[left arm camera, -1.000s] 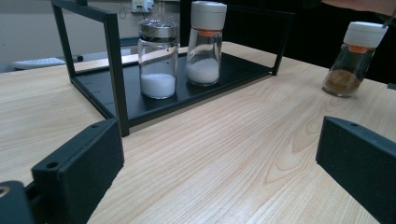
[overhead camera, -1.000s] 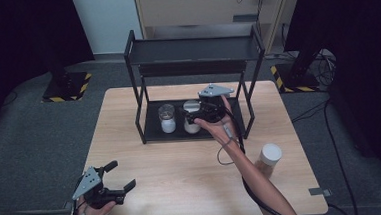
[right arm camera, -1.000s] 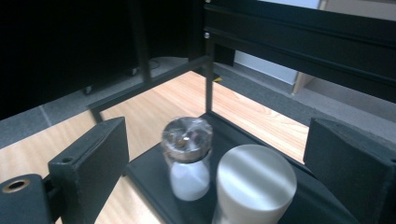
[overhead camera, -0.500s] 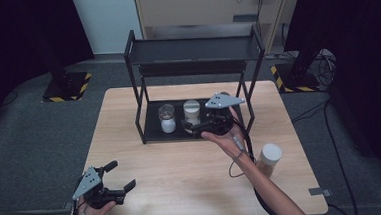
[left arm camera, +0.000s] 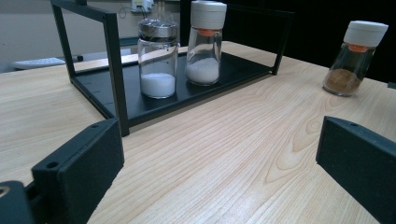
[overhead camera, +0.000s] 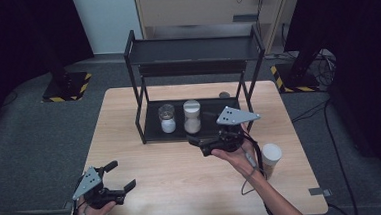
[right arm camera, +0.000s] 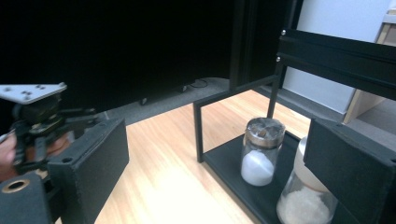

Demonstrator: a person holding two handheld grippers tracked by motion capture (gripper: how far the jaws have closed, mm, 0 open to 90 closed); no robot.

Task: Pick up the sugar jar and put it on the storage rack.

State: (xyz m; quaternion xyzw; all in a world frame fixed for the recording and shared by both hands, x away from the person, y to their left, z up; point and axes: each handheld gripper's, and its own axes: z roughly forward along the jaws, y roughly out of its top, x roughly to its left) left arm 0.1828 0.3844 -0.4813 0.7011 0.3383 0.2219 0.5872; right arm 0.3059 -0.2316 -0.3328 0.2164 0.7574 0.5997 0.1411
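A black two-tier rack (overhead camera: 136, 86) stands at the back of the wooden table. Its lower shelf holds a silver-lidded jar of white powder (overhead camera: 167, 119) (left arm camera: 158, 58) (right arm camera: 260, 151) and a white-capped jar of white grains (overhead camera: 192, 116) (left arm camera: 204, 42) (right arm camera: 299, 200). My right gripper (overhead camera: 201, 145) (right arm camera: 219, 172) hovers just in front of the shelf's right part, open and empty, jaws pointing left. At the table's near left corner my left gripper (overhead camera: 121, 176) (left arm camera: 219, 158) is held open and empty, facing the rack.
A white-capped jar of brown spice (overhead camera: 271, 155) (left arm camera: 354, 58) stands on the table (overhead camera: 183, 188) right of my right hand. The rack's top shelf (overhead camera: 195, 49) is bare. Dark curtains and floor surround the table.
My right gripper has drawn back from the white-capped jar on the shelf, moving right and toward the near edge, jaws still apart. The left gripper has stayed put.
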